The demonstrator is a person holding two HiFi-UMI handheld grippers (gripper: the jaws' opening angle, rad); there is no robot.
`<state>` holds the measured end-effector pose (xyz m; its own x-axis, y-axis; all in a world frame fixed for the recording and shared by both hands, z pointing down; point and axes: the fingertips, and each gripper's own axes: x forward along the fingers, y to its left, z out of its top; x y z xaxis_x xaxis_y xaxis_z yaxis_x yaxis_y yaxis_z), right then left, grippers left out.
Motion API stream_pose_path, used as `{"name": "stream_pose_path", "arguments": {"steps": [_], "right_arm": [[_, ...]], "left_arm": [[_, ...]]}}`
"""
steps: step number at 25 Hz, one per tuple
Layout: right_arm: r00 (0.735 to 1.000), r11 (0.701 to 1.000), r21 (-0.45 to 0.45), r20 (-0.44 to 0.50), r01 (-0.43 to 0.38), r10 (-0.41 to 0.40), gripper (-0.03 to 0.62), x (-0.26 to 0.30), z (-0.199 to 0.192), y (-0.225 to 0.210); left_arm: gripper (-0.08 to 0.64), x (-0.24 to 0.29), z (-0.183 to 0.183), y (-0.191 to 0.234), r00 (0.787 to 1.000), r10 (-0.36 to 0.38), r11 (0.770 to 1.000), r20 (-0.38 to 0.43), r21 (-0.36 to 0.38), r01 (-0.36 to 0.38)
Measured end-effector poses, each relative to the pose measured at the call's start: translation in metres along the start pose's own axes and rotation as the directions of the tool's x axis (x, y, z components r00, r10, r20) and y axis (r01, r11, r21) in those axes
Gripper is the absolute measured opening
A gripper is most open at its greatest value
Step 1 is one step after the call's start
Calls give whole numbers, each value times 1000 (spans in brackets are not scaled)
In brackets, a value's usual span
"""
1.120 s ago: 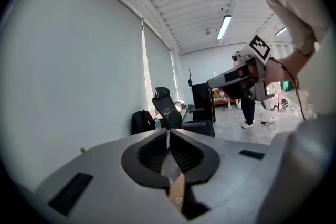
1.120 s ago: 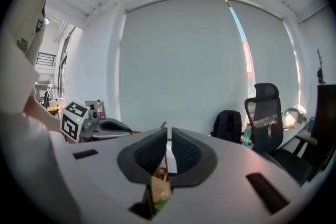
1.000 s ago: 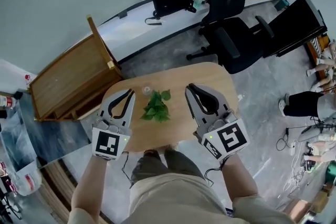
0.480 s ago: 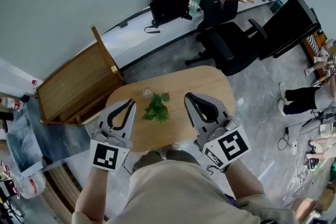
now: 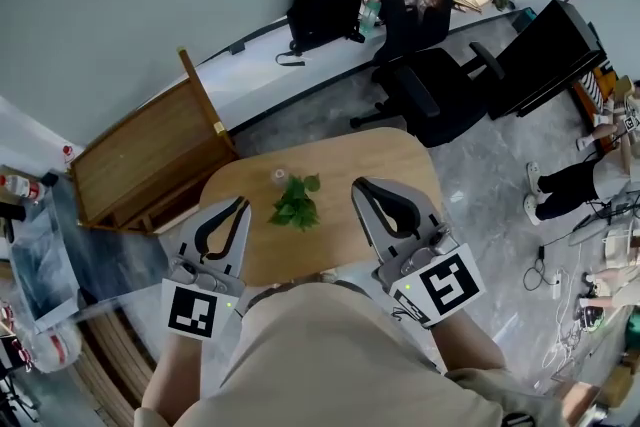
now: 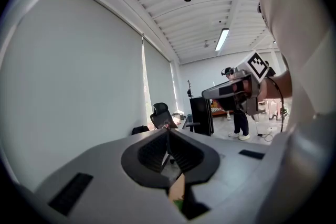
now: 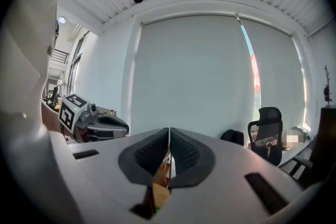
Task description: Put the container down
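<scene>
Since neither tool holds anything, the putting-down looks done, as far as these views show. The left tool (image 5: pixel 241 204) has its jaws pressed together with nothing between them; its own view shows the ribbed pads meeting along one line, with only the room beyond. The right tool (image 5: pixel 360 184) is likewise closed on nothing, its pads meeting edge to edge. Both hang over the near edge of the desk (image 5: pixel 385 155), close to the person's body, one at each side.

The container (image 5: pixel 279 177), a small clear thing too small to read well, stands on the desk towards its far side, apart from both tools. Just nearer than it lies a green sprig (image 5: pixel 296 203); whether its stem sits in the container or only beside it, I cannot tell.

I judge that nothing is left of the task, as the container rests on the wood with no tool on it.
</scene>
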<state>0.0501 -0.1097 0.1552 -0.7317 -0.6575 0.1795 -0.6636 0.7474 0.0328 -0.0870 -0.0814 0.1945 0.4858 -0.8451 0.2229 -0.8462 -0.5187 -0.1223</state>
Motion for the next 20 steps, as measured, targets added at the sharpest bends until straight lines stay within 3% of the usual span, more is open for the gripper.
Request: {"name": "stream_pose_path", "arguments": {"steps": [6,12,20], "right_arm": [[1000,999,-30,-11,24,-24,-2,-7,4,-4],[998,997,-71,47,39,-36,-2,-2,20,3],[998,999,-37,56,27,-25,-2,-3,22,4]], "left_arm": [[18,-5,5,-2,999,33,998,1,47,-33],[18,-5,22,4,998,46,996,40,74,-49],[18,-3,36,4,996,54,994,64,89,-60]]}}
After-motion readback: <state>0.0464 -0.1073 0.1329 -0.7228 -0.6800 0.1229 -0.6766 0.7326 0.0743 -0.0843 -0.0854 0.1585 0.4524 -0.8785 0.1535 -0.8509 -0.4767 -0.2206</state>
